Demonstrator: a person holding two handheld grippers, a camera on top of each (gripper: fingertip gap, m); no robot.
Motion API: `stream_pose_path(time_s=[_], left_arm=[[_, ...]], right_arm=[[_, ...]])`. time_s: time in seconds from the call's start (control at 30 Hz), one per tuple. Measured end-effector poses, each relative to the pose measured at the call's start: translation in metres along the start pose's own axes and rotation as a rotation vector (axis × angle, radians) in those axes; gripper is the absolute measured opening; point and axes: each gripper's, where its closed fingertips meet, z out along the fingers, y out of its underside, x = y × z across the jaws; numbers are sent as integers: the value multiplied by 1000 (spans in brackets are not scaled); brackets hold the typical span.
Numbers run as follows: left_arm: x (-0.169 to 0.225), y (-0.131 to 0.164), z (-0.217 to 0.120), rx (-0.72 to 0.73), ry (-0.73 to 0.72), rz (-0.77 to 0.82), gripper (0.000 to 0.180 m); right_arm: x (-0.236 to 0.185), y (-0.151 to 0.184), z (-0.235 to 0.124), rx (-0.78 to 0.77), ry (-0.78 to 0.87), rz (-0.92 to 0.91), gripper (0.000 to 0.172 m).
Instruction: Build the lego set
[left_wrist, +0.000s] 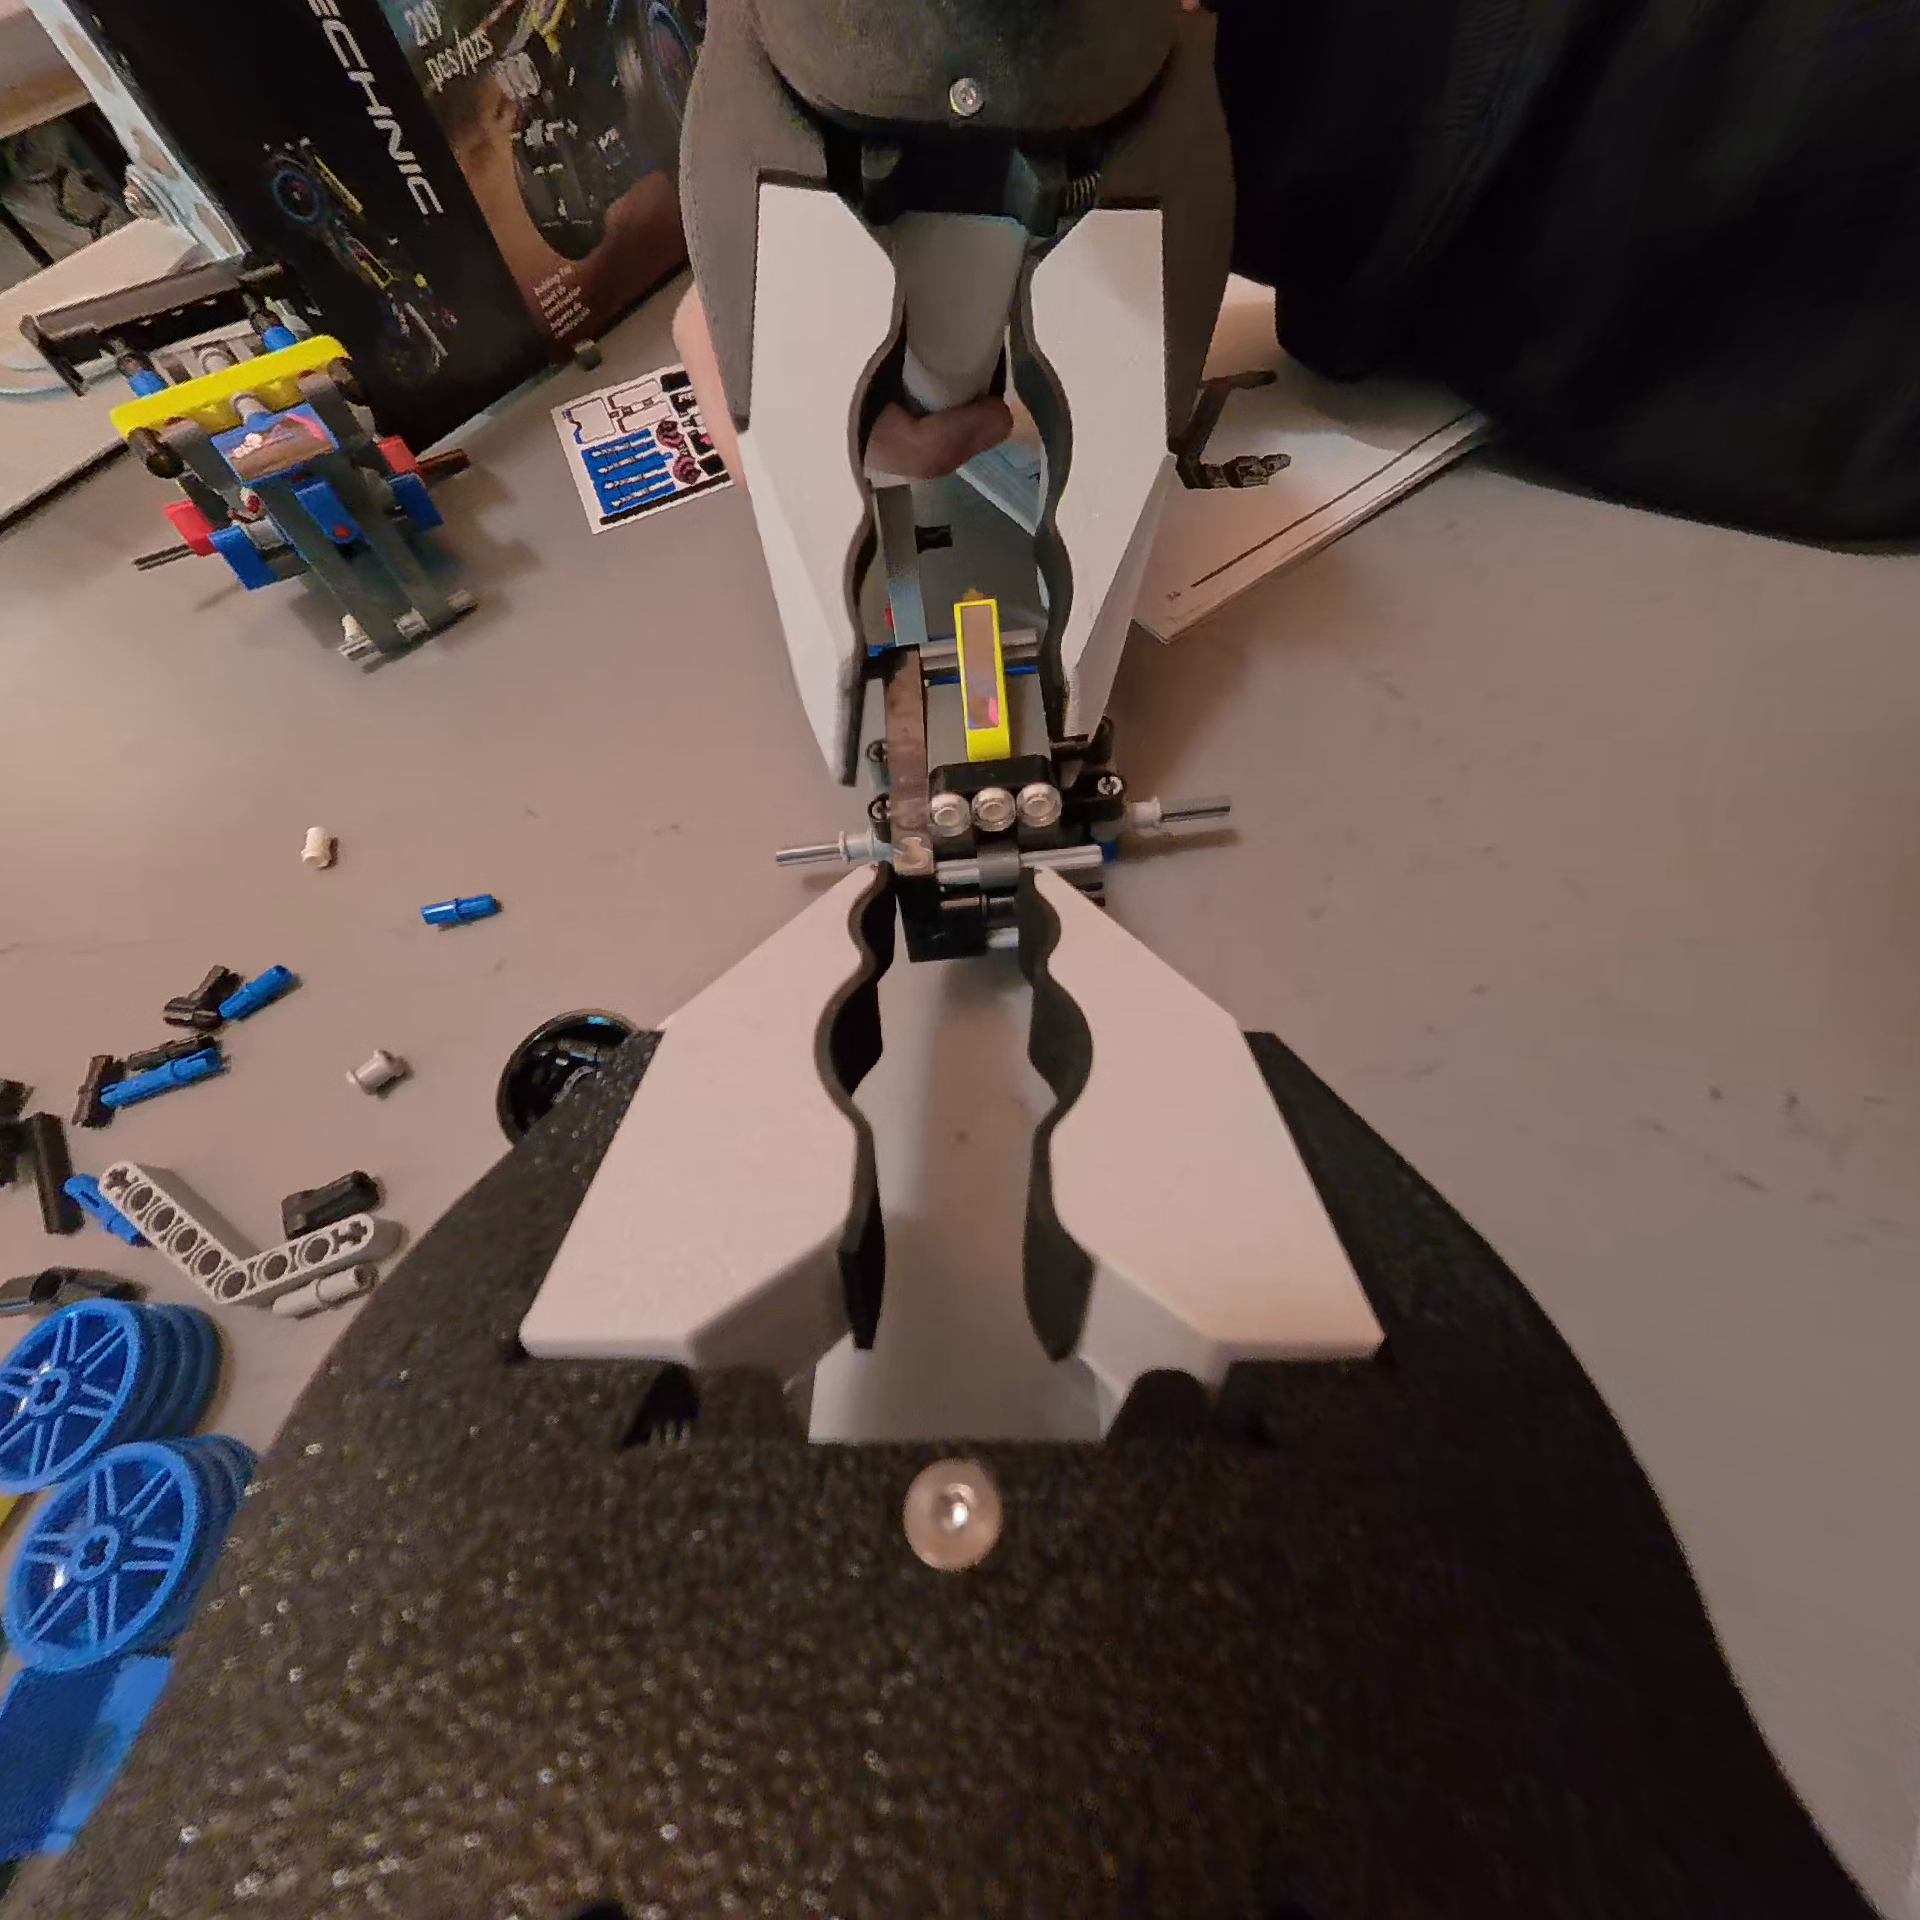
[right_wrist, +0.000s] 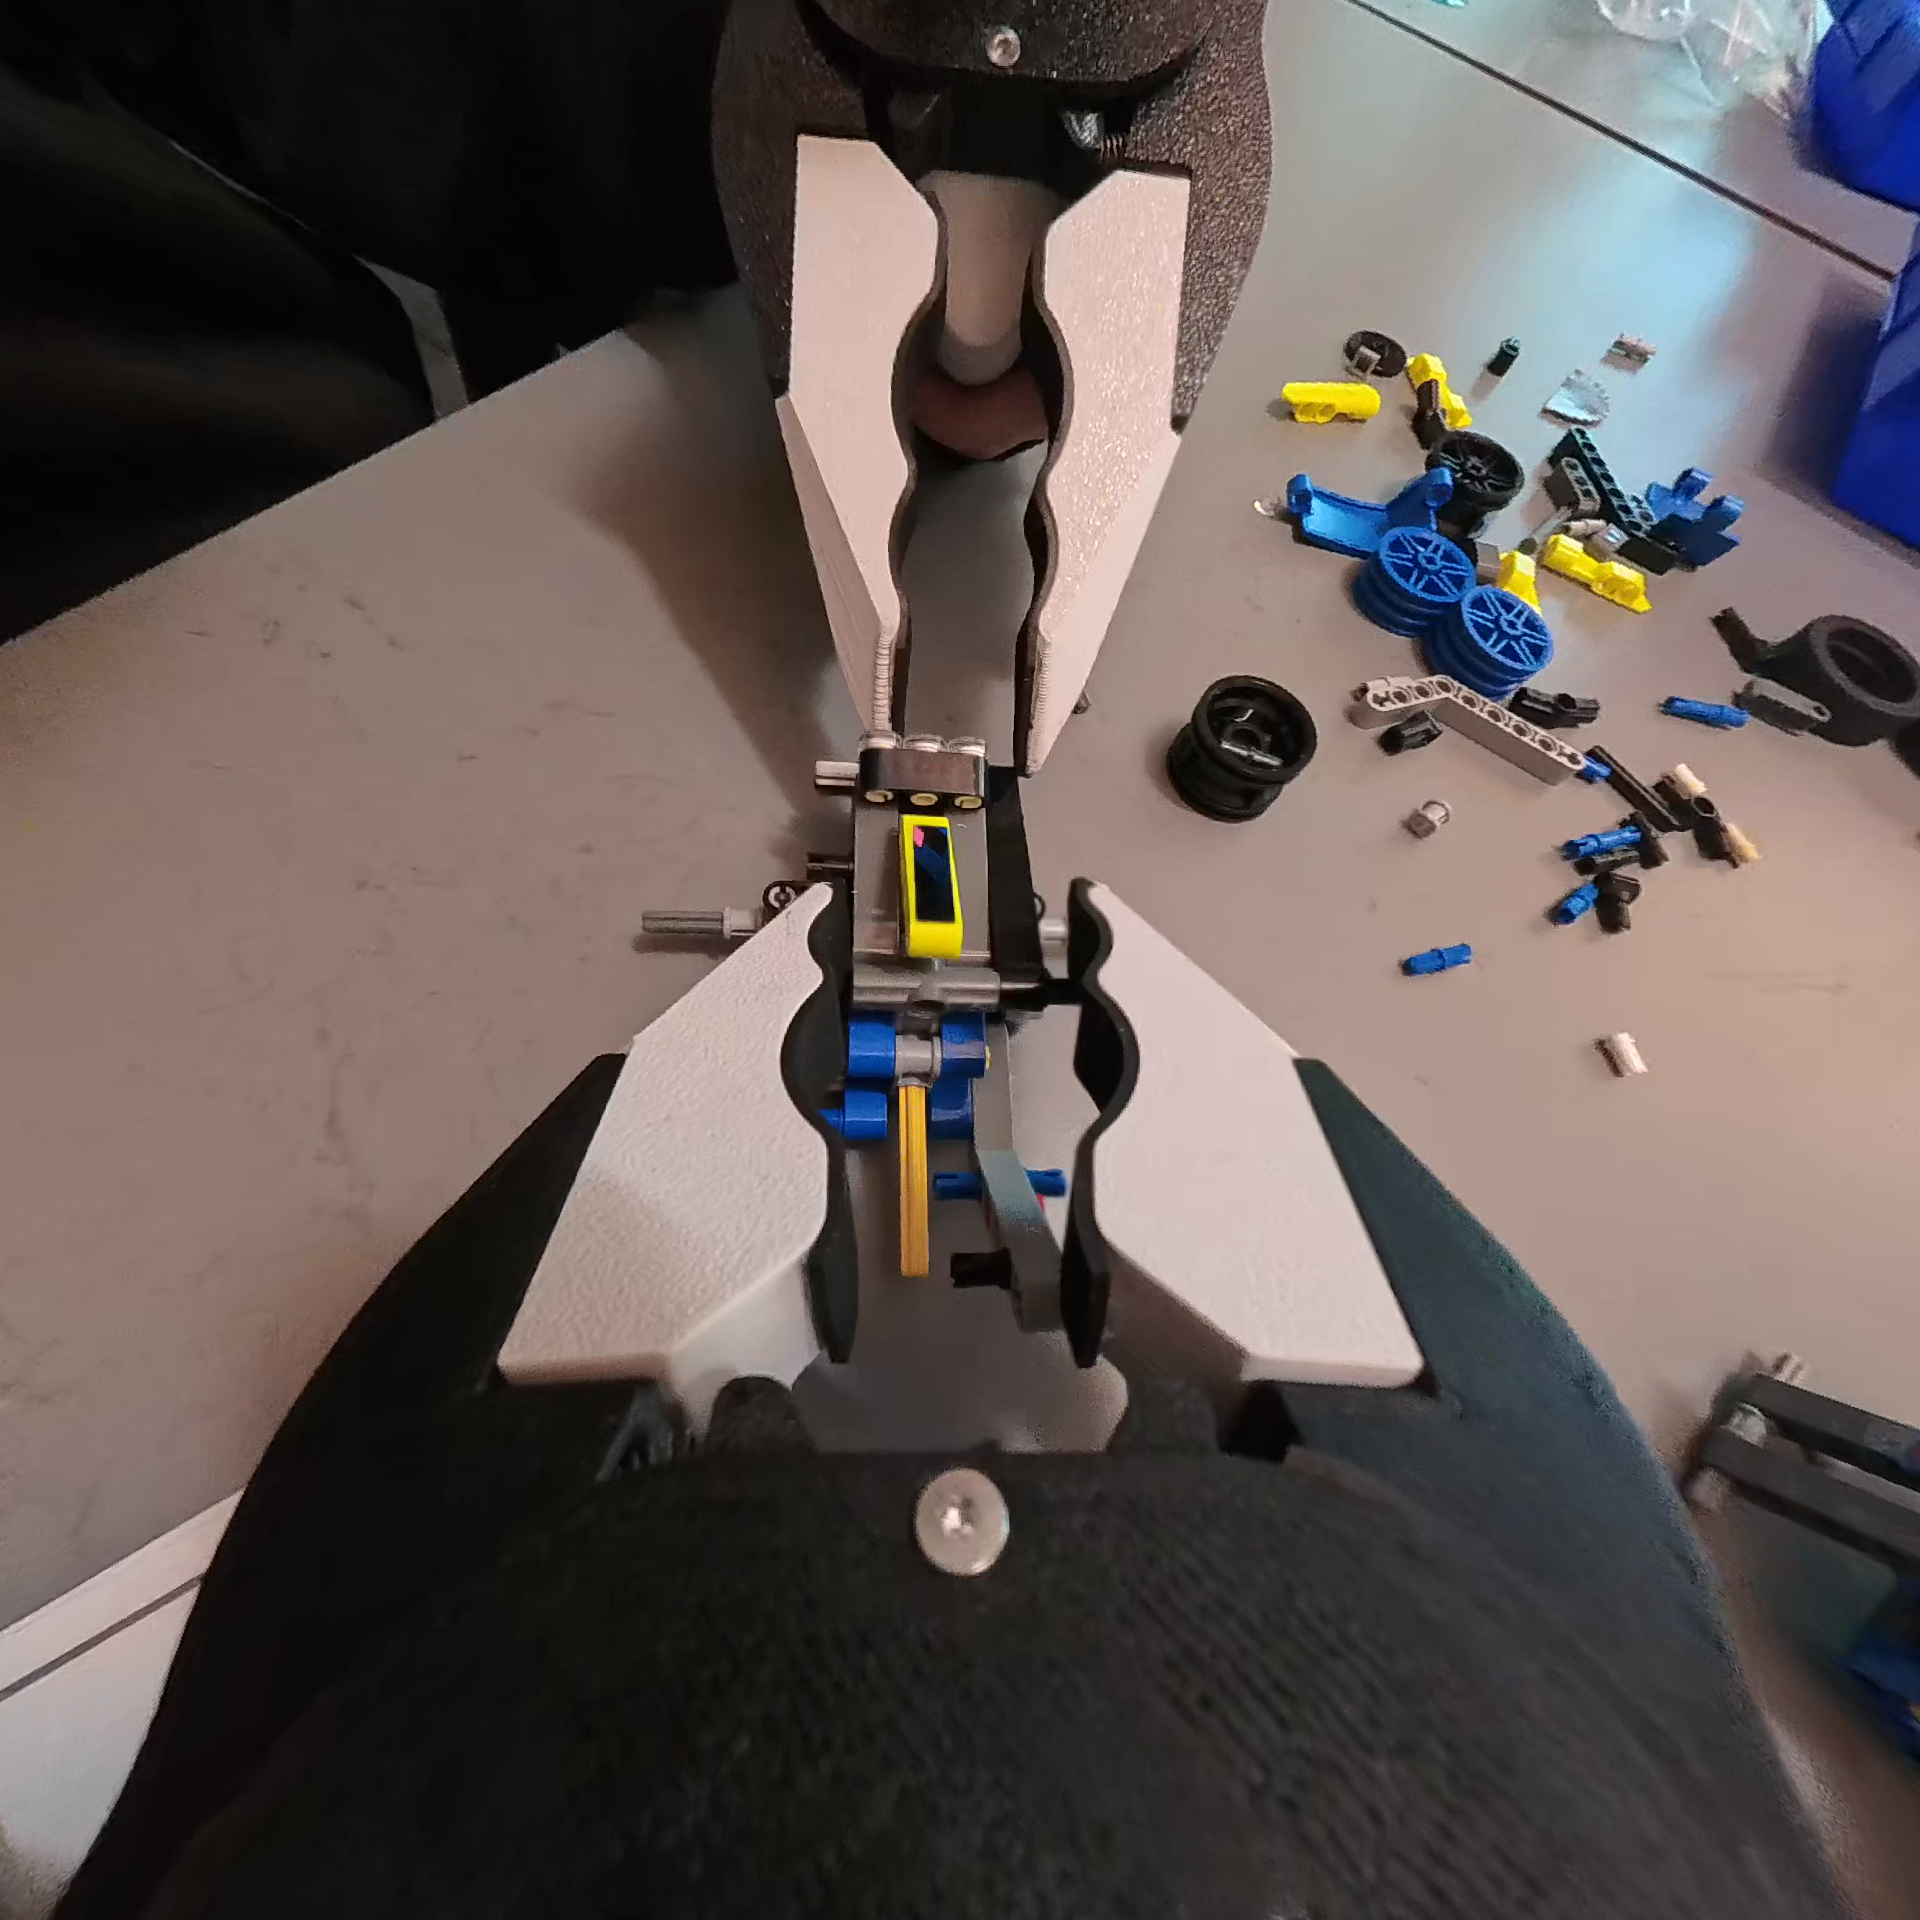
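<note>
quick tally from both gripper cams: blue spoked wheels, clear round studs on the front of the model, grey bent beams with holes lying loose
blue spoked plastic wheels: 2
clear round studs on the grey and black brick model: 3
light grey bent beam with holes: 1
total: 6

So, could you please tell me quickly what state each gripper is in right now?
Left gripper: closed on the black front end of the grey, black and blue brick-built chassis.
Right gripper: closed around that chassis's rear.
</note>
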Motion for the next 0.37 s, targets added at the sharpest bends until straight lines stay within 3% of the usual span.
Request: stream_pose_path(time_s=[0.13, 0.2, 0.3, 0.37], left_arm=[[-1, -1, 0, 8, 0, 6, 20], [-6, -2, -1, 16, -28, 3, 0], [-5, -7, -4, 56, -3, -20, 0], [-4, -7, -3, 52, 18, -47, 12]], right_arm=[[1, 2, -3, -37, 17, -4, 39], [0, 4, -5, -62, 13, -2, 39], [3, 5, -6, -91, 52, -26, 35], [3, 4, -6, -114, 65, -38, 36]])
